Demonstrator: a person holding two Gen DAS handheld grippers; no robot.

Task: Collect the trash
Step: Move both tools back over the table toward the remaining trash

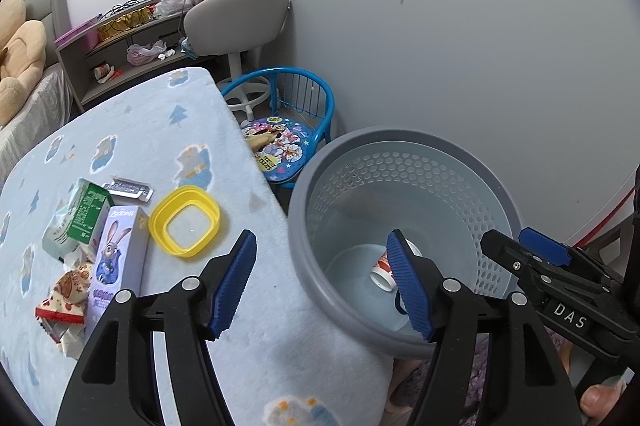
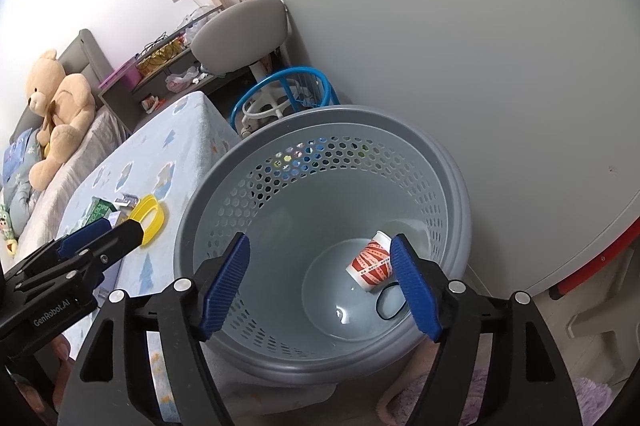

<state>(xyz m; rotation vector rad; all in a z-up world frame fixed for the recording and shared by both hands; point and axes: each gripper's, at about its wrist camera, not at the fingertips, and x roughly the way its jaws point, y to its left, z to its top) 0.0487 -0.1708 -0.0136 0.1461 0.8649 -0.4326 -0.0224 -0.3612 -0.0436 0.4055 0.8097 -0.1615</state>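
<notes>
Paper cup [image 2: 370, 262] already lies in the grey bin [image 2: 320, 121] btwn pickups: right gripper [image 2: 320, 286] and left gripper [image 1: 324, 286] both wide open, empty; next, prob. reach back to wrappers [image 1: 64, 302] & cartons [image 1: 116, 254] on table [image 1: 160, 129], w/ yellow lid [image 1: 185, 221] just beside.

blue child's chair [image 1: 288, 129] seen beside desk [image 1: 168, 129] | grey swivel chair [image 1: 236, 17] behind it | teddy bear [image 2: 56, 105] on bed left of desk

"DAS" on right tongs [image 1: 524, 246] | "GenRobot.AI" on left tongs [image 2: 102, 232]
</notes>
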